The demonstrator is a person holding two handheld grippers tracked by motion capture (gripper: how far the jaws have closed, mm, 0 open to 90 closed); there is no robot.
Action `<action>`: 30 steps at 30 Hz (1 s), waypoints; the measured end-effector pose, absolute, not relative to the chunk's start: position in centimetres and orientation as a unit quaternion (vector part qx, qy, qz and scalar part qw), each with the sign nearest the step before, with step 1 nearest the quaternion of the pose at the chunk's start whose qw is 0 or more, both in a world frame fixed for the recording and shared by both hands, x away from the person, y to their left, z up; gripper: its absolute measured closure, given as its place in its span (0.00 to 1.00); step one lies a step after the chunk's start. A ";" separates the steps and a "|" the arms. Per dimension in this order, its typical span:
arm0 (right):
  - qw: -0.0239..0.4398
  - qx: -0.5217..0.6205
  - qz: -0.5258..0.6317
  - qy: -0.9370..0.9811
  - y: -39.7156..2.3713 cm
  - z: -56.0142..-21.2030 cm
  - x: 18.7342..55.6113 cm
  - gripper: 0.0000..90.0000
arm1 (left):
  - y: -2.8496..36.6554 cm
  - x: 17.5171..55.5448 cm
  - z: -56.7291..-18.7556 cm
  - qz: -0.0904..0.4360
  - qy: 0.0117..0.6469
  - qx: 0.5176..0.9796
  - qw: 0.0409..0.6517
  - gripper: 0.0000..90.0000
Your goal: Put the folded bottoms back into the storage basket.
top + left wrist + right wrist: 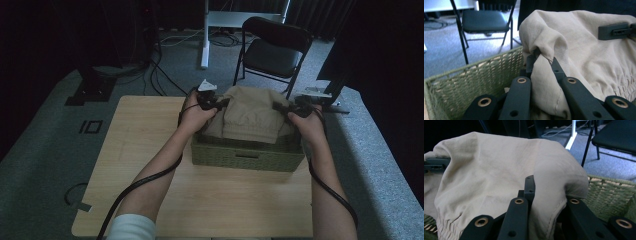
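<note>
Two grippers hold a beige cloth (252,112) above a green woven basket (245,156) on a wooden table (145,145). The left gripper (220,102) clamps the cloth's left edge, the right gripper (276,106) its right edge. The left gripper view shows the basket's inner wall. Bare tabletop lies left of the basket; a folding chair (272,47) stands beyond.

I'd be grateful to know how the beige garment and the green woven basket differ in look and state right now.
The beige garment is soft, plain cloth, bunched and creased; the green woven basket is stiff, with an open weave. The garment is pinched at two sides, by the left gripper and the right gripper, and held over the basket; the basket rests on the wooden table, and neither gripper holds it. Both are muted in colour.
</note>
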State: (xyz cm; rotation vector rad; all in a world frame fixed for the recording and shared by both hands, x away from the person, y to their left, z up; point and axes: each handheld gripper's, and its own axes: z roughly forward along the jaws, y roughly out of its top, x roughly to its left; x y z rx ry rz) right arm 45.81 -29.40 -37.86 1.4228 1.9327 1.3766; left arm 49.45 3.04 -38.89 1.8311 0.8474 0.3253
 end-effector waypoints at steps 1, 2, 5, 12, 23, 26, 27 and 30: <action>0.186 0.505 0.489 0.686 -29.4 -37.9 45.8 0.89 | 3.0 49.4 -38.9 0.136 0.354 0.764 0.522 0.93; 0.188 0.504 0.488 0.687 -29.4 -38.2 46.1 0.89 | 3.0 49.7 -39.2 0.137 0.358 0.762 0.522 0.93; 0.185 0.511 0.486 0.684 -29.5 -39.8 46.9 0.89 | 2.7 50.1 -40.4 0.139 0.360 0.761 0.522 0.93; 0.190 0.521 0.462 0.692 -29.4 -41.8 48.1 0.89 | 2.0 51.1 -43.2 0.130 0.381 0.761 0.510 0.93; 0.167 0.552 0.408 0.707 -28.7 -47.0 50.1 0.88 | 1.6 52.1 -47.8 0.109 0.412 0.778 0.461 0.93; 0.163 0.560 0.395 0.710 -28.6 -48.1 50.4 0.88 | 1.4 52.3 -48.4 0.102 0.416 0.782 0.453 0.92; 0.164 0.561 0.392 0.710 -28.6 -48.4 50.5 0.88 | 1.4 52.4 -48.6 0.097 0.417 0.783 0.451 0.92; 0.160 0.566 0.384 0.711 -28.5 -49.1 50.7 0.88 | 1.4 52.5 -48.8 0.095 0.420 0.786 0.444 0.92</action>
